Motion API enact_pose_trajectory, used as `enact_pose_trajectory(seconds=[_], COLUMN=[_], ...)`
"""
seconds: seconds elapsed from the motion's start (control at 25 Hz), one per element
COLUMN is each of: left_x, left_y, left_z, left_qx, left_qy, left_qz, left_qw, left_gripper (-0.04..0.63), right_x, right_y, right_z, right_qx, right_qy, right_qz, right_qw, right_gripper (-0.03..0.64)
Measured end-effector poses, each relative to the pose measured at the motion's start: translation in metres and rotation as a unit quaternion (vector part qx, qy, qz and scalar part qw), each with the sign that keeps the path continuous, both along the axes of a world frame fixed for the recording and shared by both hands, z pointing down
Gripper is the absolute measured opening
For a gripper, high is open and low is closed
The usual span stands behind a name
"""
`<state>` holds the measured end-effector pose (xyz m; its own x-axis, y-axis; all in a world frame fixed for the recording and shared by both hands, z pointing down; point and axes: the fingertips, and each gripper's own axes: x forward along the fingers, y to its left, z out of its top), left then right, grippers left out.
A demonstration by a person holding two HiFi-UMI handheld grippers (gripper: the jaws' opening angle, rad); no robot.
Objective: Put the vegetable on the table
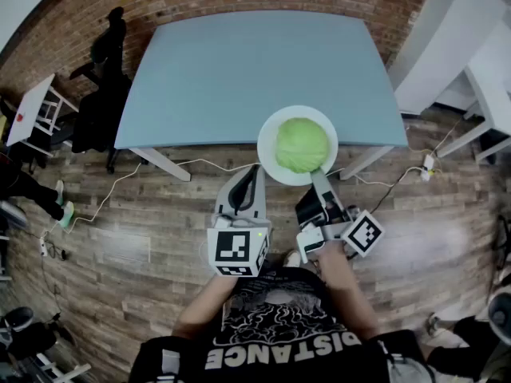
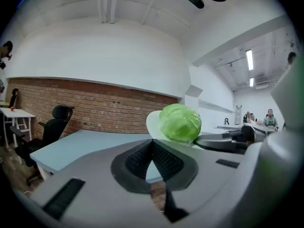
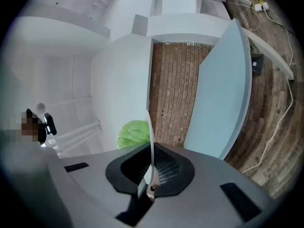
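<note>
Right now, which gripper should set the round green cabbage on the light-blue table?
Right: the right gripper clamps the round white plate carrying the cabbage, at the table's edge; the left gripper is shut, empty.

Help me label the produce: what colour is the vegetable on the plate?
Light green, a cabbage; it shows best in the head view, on the white plate.
</note>
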<state>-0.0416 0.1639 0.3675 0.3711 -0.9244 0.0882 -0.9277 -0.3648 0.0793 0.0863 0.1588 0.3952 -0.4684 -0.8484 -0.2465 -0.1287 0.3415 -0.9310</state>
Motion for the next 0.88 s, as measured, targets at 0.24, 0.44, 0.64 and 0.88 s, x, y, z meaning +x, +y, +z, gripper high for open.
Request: enact_pose_trajectory(seconds=[0.24,0.44,0.64,0.88], left_x=[0.001,-0.001,-0.008,-0.025], left_y=[0.003,0.003,0.003,-0.004], left_z=[0.003,0.009,0.009,0.009], left_qx=[-0.004,-0.01,-0.008,-0.007], left_qy=[0.001,0.0,0.003,0.003], left_qz=[0.001,0.005,0.016,0.027], left_qw=[1.0,0.9999,0.9998,0.9996], left_gripper=[0.0,0.0,0.0,0.0], right_x=[0.001,0.001,-0.007,-0.024], right_y=[0.002,0.001,0.002,-0.002], right_z=[-0.001,0.001,0.002,0.002], right_qx=[0.0,-0.001,-0.003,-0.005], right_qy=[-0.009,-0.011,-0.012,-0.013], right_qz=[0.004,0.011,0.02,0.032], right_qw=[1.0,1.0,1.0,0.999], right_gripper=[0.015,0.015,0.015,0.015])
